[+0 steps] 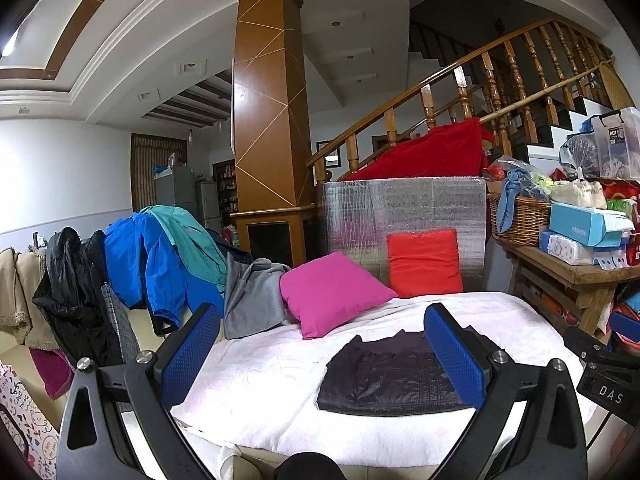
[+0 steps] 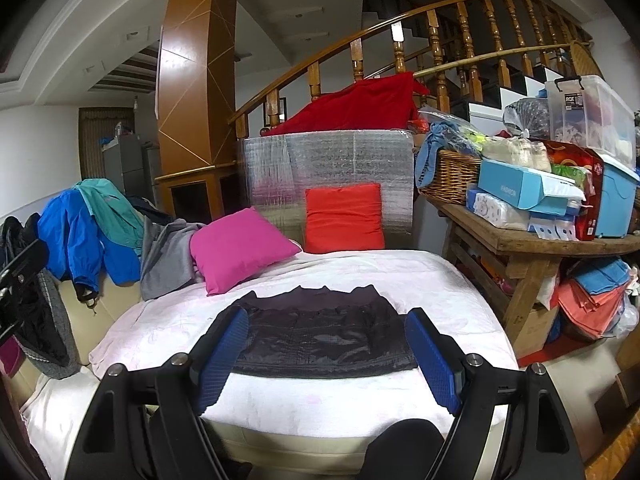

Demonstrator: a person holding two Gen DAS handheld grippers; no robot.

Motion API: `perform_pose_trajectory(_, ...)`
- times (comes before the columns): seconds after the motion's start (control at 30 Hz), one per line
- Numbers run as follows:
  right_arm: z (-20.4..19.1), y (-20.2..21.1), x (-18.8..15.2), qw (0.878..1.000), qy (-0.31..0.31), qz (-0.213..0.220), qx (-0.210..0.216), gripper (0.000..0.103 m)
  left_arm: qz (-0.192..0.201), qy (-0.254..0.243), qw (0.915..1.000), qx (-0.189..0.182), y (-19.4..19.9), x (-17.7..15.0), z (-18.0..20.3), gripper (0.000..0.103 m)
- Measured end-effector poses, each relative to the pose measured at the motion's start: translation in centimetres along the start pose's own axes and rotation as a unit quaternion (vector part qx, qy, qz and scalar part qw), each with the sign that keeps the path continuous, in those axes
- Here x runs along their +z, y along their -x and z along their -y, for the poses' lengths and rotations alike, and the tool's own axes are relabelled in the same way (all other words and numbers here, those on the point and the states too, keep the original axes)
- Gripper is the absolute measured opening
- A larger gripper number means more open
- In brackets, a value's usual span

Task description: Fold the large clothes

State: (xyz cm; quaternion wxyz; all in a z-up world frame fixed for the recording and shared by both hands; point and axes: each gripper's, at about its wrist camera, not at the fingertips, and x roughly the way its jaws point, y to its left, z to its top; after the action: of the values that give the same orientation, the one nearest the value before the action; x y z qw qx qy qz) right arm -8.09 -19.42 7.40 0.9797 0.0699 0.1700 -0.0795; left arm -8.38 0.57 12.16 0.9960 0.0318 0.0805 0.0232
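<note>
A dark jacket (image 2: 320,336) is lying folded into a flat rectangle on the white cover (image 2: 440,280), in front of the pink cushion (image 2: 236,246). That piece appears finished. More garments (image 1: 160,256) are hanging unfolded left of the cushion, apparently still waiting. The left gripper (image 1: 332,354) and right gripper (image 2: 326,358) are hovering with jaws spread, grasping nothing. The jacket's far edge and layers are proving hard to read.
</note>
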Motion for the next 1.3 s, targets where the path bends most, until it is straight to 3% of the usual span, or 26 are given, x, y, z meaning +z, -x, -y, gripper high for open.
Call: perform_pose_trajectory(1.3,-1.0,-1.9,0.2,1.0,0.004,-0.012,0.006,0.084,-0.02,0.005,0.9998,0.007,-2.6,-0.4,-0.2,0.102)
